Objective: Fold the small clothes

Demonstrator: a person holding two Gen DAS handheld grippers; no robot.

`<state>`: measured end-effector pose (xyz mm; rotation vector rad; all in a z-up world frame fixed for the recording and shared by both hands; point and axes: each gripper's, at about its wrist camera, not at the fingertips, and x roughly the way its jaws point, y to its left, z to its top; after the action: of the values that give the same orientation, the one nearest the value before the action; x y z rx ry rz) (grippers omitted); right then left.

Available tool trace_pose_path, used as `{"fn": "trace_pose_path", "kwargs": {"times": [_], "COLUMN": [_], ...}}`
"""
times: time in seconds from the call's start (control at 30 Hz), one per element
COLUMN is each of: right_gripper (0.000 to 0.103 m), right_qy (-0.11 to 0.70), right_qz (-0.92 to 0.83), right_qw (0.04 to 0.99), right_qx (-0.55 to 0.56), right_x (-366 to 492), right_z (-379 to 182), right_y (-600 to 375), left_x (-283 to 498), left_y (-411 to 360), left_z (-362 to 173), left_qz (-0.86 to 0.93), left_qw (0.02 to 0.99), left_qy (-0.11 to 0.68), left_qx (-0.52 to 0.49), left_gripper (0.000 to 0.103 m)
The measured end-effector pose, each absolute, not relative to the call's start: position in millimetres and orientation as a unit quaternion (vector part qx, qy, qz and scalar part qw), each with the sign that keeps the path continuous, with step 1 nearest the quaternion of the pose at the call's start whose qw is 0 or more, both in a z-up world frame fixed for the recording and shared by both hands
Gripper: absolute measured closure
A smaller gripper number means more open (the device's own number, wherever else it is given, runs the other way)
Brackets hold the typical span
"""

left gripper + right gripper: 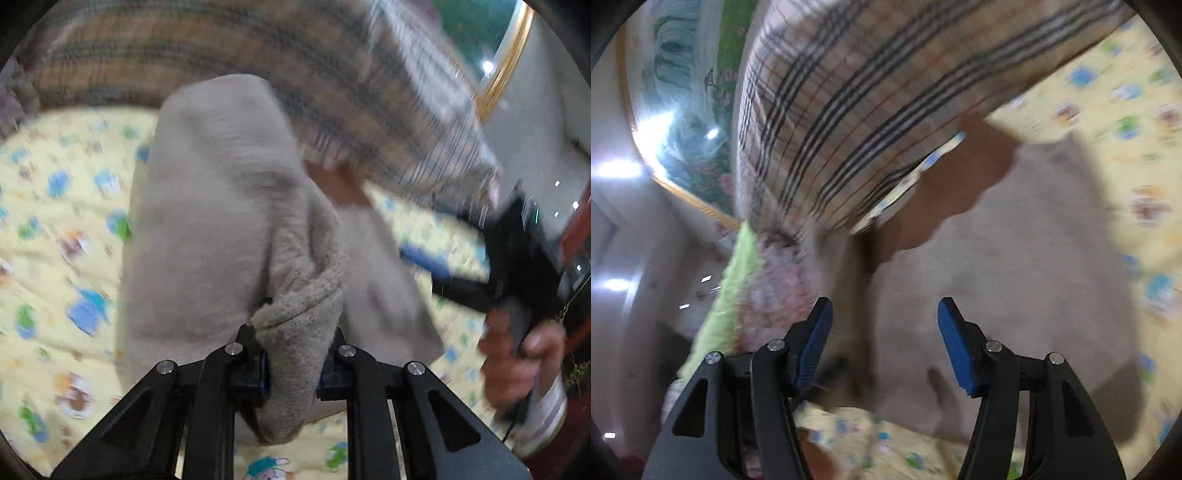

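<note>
A small beige knitted garment [221, 206] lies on a yellow cartoon-print sheet [55, 221]. My left gripper [293, 365] is shut on a bunched ribbed edge of the garment and holds it up off the sheet. My right gripper [884, 332] is open and empty, its blue pads [955, 343] spread above the beige garment [1015, 258]. In the left wrist view the right gripper [461, 266] shows at the right, held in a hand, apart from the cloth. Both views are blurred.
A big plaid tan pillow [258, 51] [868, 92] lies at the far side of the bed. A gold-framed picture [506, 62] hangs on the wall. A green cloth [727, 291] and a floral fabric lie at the bed's edge.
</note>
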<state>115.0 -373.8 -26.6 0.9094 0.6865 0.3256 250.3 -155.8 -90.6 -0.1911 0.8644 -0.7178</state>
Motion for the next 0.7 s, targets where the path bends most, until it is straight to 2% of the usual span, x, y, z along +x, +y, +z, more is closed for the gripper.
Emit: {"fn": "trace_pose_path", "kwargs": {"times": [0.03,0.07,0.3,0.43,0.47,0.5,0.53,0.6,0.7], "right_gripper": [0.028,0.026,0.026,0.032,0.039,0.068,0.081,0.086,0.087], "right_qy": [0.340,0.351,0.381,0.400,0.409,0.419,0.422,0.405,0.380], "right_qz": [0.157,0.154,0.192,0.209,0.204,0.196,0.196,0.200,0.202], "right_qw": [0.823,0.822,0.826,0.824,0.823,0.823,0.822,0.822,0.832], "right_qx": [0.427,0.420,0.369,0.343,0.338,0.331,0.329,0.348,0.351], "right_x": [130.5,139.6,216.0,249.2,254.9,260.4,262.8,256.7,239.2], "right_z": [-30.6,-32.1,-36.2,-32.7,-34.6,-37.6,-40.2,-41.0,-30.5], "right_y": [-371.2,-368.7,-324.8,-292.6,-289.8,-284.9,-282.3,-287.0,-297.9], "left_x": [251.6,251.0,252.5,246.4,244.3,242.9,242.2,241.4,234.6], "left_y": [-158.2,-158.7,-152.1,-154.5,-153.1,-152.5,-151.8,-153.4,-161.4], "left_z": [-95.8,-96.8,-94.0,-92.5,-92.4,-91.9,-90.6,-87.4,-79.7], "left_qz": [-0.341,-0.342,-0.350,-0.345,-0.344,-0.342,-0.341,-0.345,-0.358], "left_qw": [0.841,0.843,0.841,0.844,0.845,0.847,0.848,0.845,0.840], "left_qy": [0.411,0.407,0.406,0.404,0.403,0.401,0.401,0.402,0.401], "left_qx": [-0.086,-0.083,-0.080,-0.071,-0.069,-0.067,-0.067,-0.071,-0.070], "left_gripper": [0.087,0.087,0.087,0.086,0.086,0.086,0.086,0.086,0.086]}}
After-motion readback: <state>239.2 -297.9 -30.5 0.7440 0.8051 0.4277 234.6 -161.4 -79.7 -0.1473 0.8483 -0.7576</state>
